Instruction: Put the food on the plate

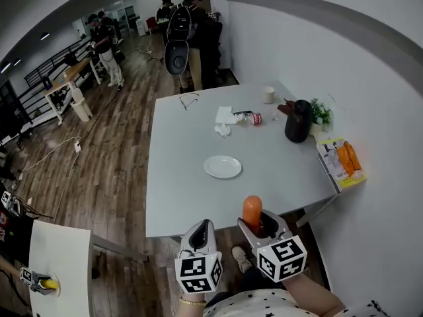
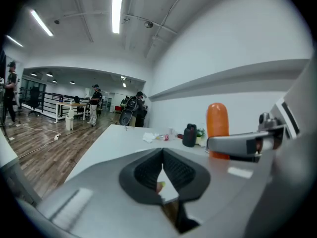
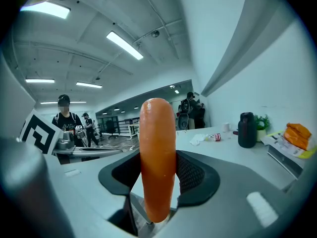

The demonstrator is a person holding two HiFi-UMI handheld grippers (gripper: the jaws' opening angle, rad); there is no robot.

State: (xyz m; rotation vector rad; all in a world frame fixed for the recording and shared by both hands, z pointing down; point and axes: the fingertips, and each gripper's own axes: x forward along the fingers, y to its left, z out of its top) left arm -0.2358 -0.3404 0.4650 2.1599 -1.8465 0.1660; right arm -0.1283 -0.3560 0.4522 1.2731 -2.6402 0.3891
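Observation:
An orange sausage (image 1: 252,210) stands upright between the jaws of my right gripper (image 1: 254,222), which is shut on it just off the near edge of the grey table (image 1: 178,197). In the right gripper view the sausage (image 3: 158,152) fills the gap between the ribbed pads of that gripper (image 3: 158,177). A white plate (image 1: 223,167) lies empty near the table's middle, beyond both grippers. My left gripper (image 1: 204,230) hangs beside the right one, shut with nothing in it. Its own view shows its jaws (image 2: 162,168) meeting, with the sausage (image 2: 217,125) off to the right.
At the far side of the table are a black jug (image 1: 298,120), a small plant (image 1: 320,113), a cup (image 1: 268,95), crumpled tissue (image 1: 227,117), a small can (image 1: 254,118) and glasses (image 1: 188,100). A packet with orange contents (image 1: 344,160) overhangs the right edge. People (image 1: 192,25) stand beyond.

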